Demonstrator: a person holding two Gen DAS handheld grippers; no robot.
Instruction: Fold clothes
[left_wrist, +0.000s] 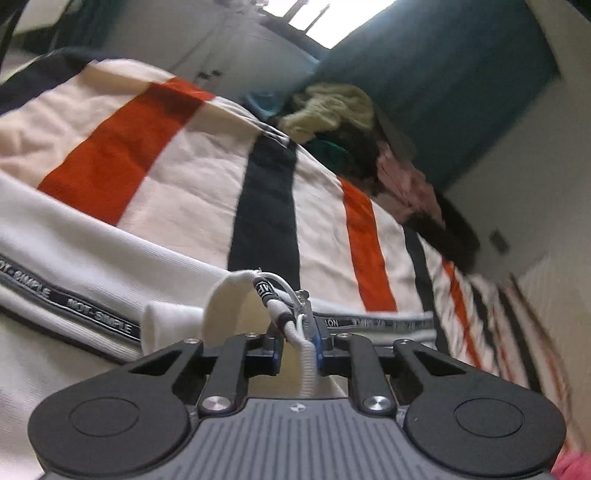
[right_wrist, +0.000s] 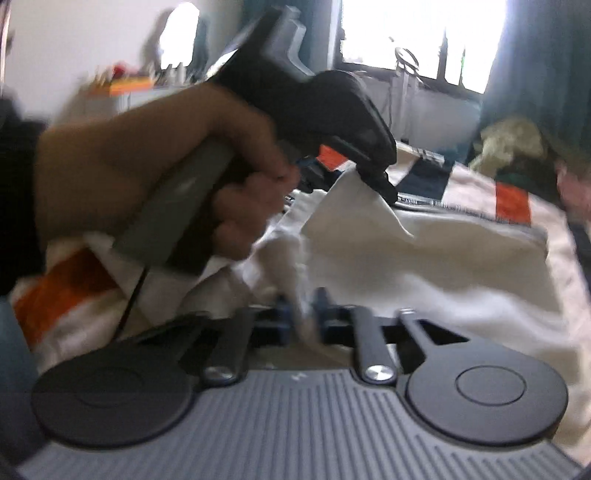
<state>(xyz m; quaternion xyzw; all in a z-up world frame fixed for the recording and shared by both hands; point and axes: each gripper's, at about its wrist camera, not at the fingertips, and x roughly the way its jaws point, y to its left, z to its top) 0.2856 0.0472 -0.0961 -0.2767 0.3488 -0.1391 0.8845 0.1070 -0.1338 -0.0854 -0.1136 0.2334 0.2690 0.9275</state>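
Note:
A white garment (left_wrist: 110, 266) with a black "NOT-SIMPLE" tape trim (left_wrist: 88, 314) lies on a bed. My left gripper (left_wrist: 300, 343) is shut on its bunched edge, where white ribbing and a cord run between the pads. In the right wrist view the garment (right_wrist: 406, 266) spreads over the bed to the right. A hand (right_wrist: 147, 158) holds the left gripper (right_wrist: 388, 186), which lifts a corner of the cloth into a peak. My right gripper (right_wrist: 303, 321) is shut on a blurred fold of the same white cloth near the bottom of that view.
Under the garment lies a cream blanket (left_wrist: 177, 177) with orange and navy stripes. A pile of loose clothes (left_wrist: 332, 107) sits at the far end by a teal curtain (left_wrist: 443, 74). A bright window (right_wrist: 406, 33) and a cluttered shelf (right_wrist: 125, 85) are behind.

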